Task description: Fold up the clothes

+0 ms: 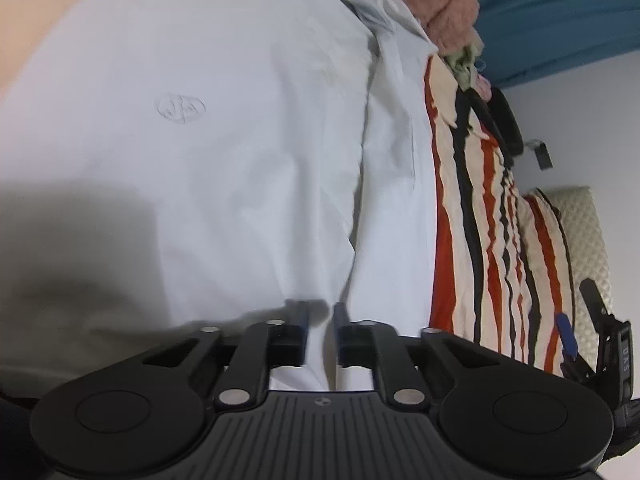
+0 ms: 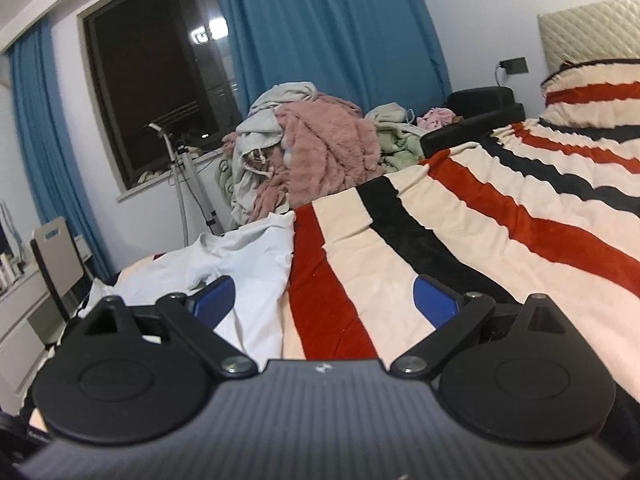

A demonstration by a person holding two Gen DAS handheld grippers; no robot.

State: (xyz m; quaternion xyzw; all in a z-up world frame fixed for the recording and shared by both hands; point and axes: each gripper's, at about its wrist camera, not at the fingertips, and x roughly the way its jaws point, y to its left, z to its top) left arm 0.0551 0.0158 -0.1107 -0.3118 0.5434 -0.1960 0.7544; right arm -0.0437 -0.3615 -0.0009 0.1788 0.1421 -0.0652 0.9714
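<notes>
A white shirt [image 1: 208,128] with a small embossed logo lies spread flat and fills most of the left wrist view. It rests on a bed with a red, black and cream striped blanket [image 1: 492,240]. My left gripper [image 1: 320,312] hangs low over the shirt's near part, its blue pads a narrow gap apart, with white cloth showing in the gap and nothing pinched. In the right wrist view the shirt [image 2: 248,256] lies to the left on the blanket [image 2: 440,220]. My right gripper [image 2: 324,300] stands wide open above the blanket with nothing between its fingers.
A pile of unfolded clothes [image 2: 312,152], pink, grey and green, sits at the bed's far end under the window [image 2: 160,80] with blue curtains. A padded headboard [image 2: 592,28] is at the right. A chair [image 2: 56,256] and a desk stand at the left.
</notes>
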